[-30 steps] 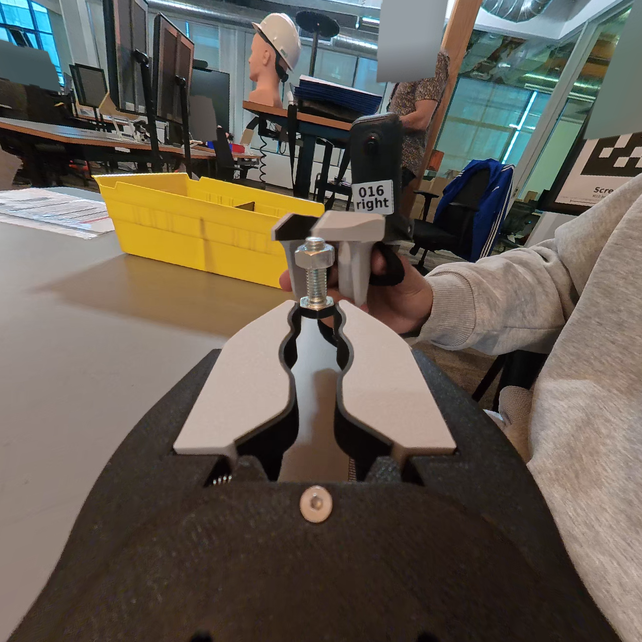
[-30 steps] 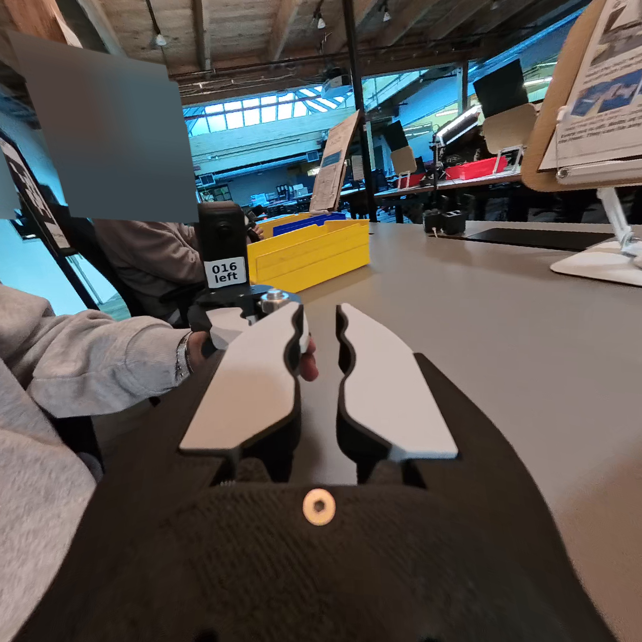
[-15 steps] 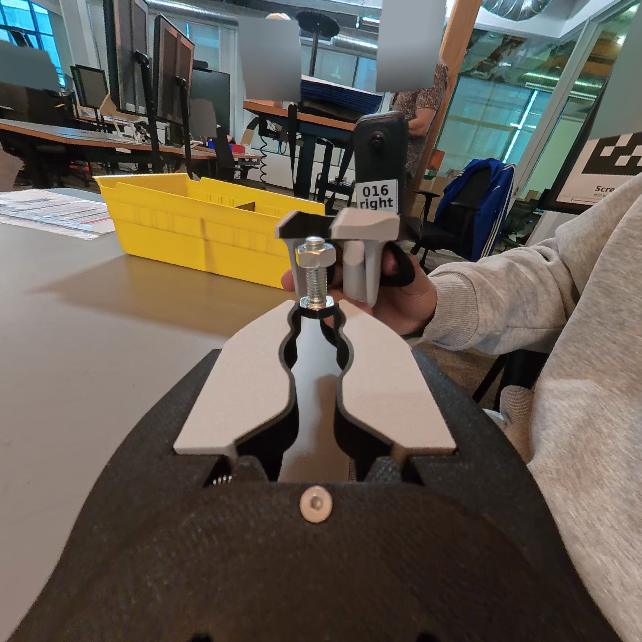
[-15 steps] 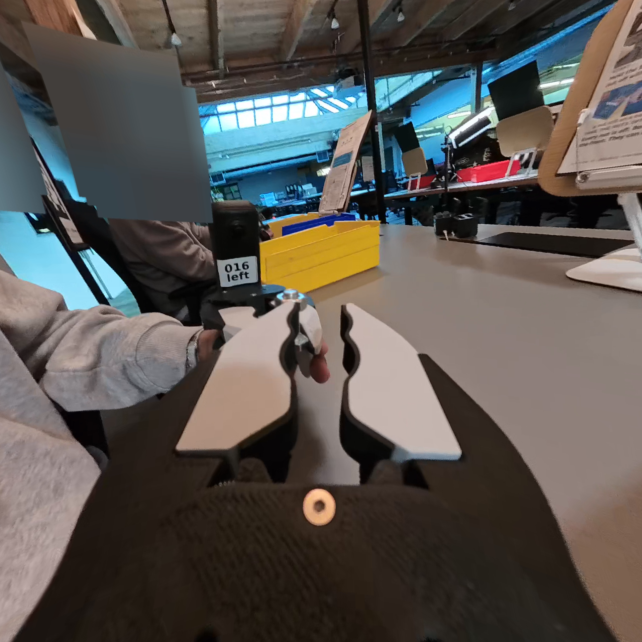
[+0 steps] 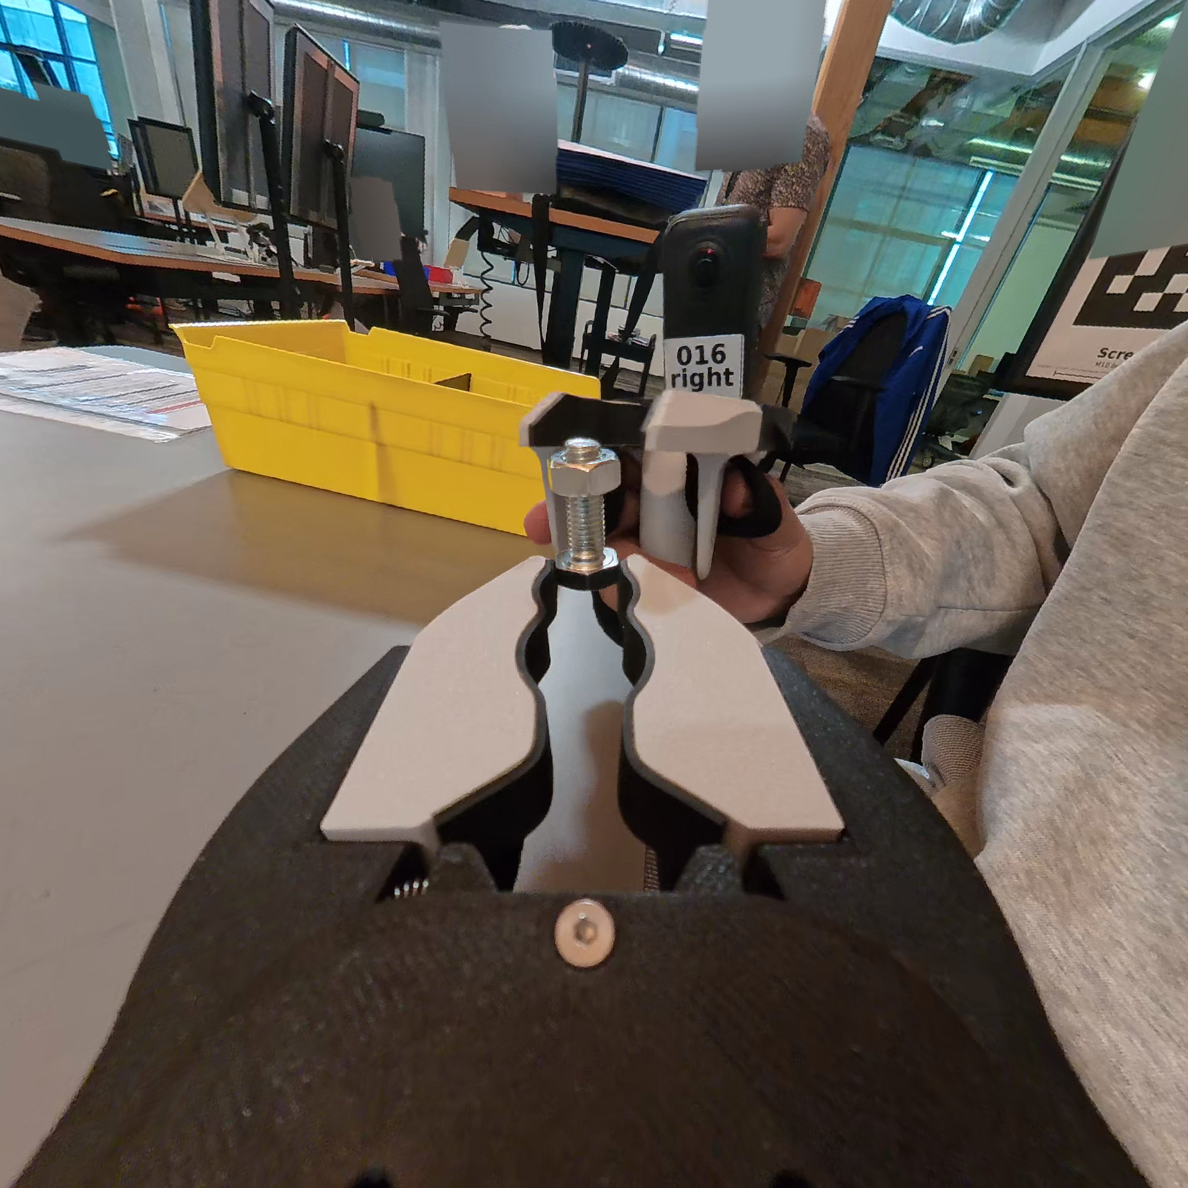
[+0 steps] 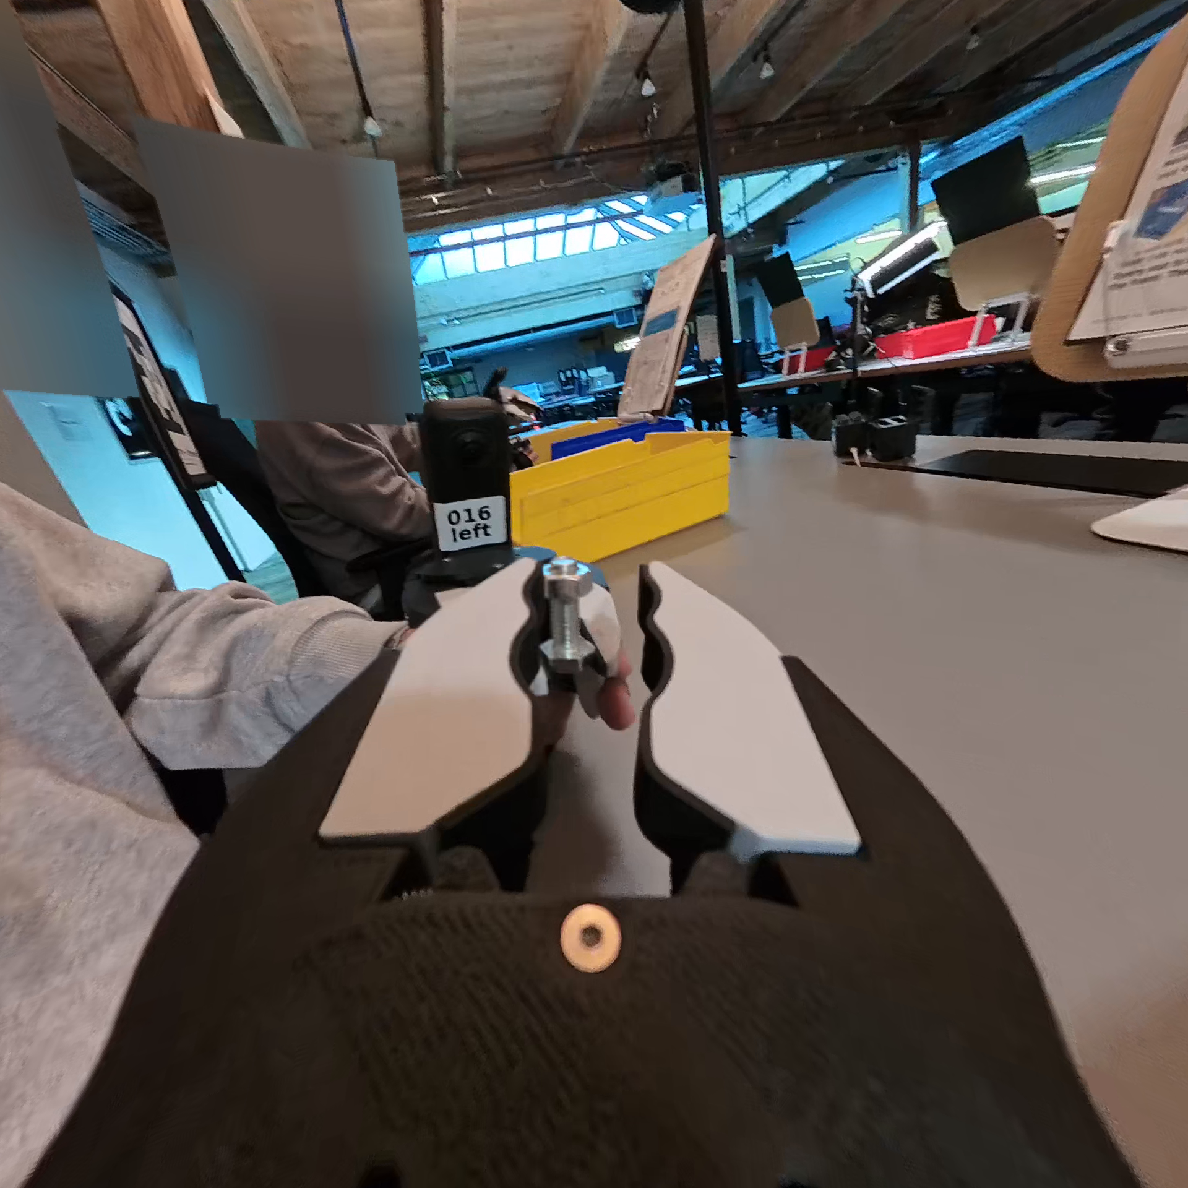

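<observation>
A silver bolt (image 5: 580,524) stands upright with a hex nut (image 5: 585,474) threaded on near its top end. My left gripper (image 5: 582,571) is shut on the bolt's head at its fingertips. My right gripper (image 6: 588,588) is open, and the bolt (image 6: 564,620) with its nut (image 6: 566,578) sits between its fingers, close to the left finger and not clamped. In the left wrist view the right gripper (image 5: 611,443) shows just behind the nut, held in a hand with a grey sleeve.
The grey table (image 5: 128,643) carries a yellow bin (image 5: 360,411) behind the grippers and a printed sheet (image 5: 96,392) at far left. In the right wrist view the yellow bin (image 6: 623,495) has a blue bin (image 6: 611,434) behind it. A white stand base (image 6: 1144,527) and a clipboard (image 6: 1125,225) stand to the right. Less than 4 cm separates the two grippers' tips.
My right gripper has moved in on the bolt: the nut was beside its left finger and now lies between its open fingers. My left gripper has held still with the bolt.
</observation>
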Demonstrator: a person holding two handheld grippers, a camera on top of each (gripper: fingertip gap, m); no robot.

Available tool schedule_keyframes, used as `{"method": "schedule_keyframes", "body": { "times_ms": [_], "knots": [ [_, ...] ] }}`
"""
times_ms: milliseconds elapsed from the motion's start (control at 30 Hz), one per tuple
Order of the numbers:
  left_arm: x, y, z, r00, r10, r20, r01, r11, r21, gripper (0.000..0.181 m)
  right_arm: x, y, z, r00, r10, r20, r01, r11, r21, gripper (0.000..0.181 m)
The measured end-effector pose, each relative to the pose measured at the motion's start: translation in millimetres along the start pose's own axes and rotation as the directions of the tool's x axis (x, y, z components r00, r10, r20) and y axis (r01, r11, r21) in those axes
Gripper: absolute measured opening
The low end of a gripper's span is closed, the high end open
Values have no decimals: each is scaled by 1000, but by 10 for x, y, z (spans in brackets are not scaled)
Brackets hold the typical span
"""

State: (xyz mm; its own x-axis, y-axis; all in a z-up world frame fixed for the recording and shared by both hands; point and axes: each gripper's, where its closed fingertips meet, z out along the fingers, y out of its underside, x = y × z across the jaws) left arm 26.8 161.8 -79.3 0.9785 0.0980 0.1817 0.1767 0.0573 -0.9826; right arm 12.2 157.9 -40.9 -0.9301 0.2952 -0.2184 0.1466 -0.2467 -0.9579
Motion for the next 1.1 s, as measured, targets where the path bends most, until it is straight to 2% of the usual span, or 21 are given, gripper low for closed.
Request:
{"method": "schedule_keyframes", "body": {
  "times_ms": [167,300,467,667,767,867,967,1100],
  "knots": [
    [-2,-3,-3,1000,-3,1,3,1000,3,17,7,86,37,998,-56,-24,54,997,-52,27],
    [6,3,2,1000,2,-1,-2,1000,-3,18,93,63,5,998,-25,-66,23,999,-40,22],
    [5,2,1,1000,0,-2,0,1000,-1,17,-52,30,37,1000,-25,11,26,1000,-16,29],
    [1,2,-2,1000,-2,-1,2,1000,0,17,78,56,14,998,-22,-61,20,999,-34,22],
    [4,3,0,1000,0,-2,0,1000,-1,17,5,2,11,1000,-11,-11,11,1000,-3,27],
    [4,2,-2,1000,-1,-3,1,1000,0,17,-74,48,48,999,-41,23,42,999,-29,31],
    [-4,-1,-5,1000,-6,0,6,1000,3,18,-20,117,63,997,-69,-16,68,995,-70,27],
    [-7,-2,-10,1000,-6,0,6,1000,4,17,74,75,17,998,-36,-53,34,998,-47,24]
  ]
}}
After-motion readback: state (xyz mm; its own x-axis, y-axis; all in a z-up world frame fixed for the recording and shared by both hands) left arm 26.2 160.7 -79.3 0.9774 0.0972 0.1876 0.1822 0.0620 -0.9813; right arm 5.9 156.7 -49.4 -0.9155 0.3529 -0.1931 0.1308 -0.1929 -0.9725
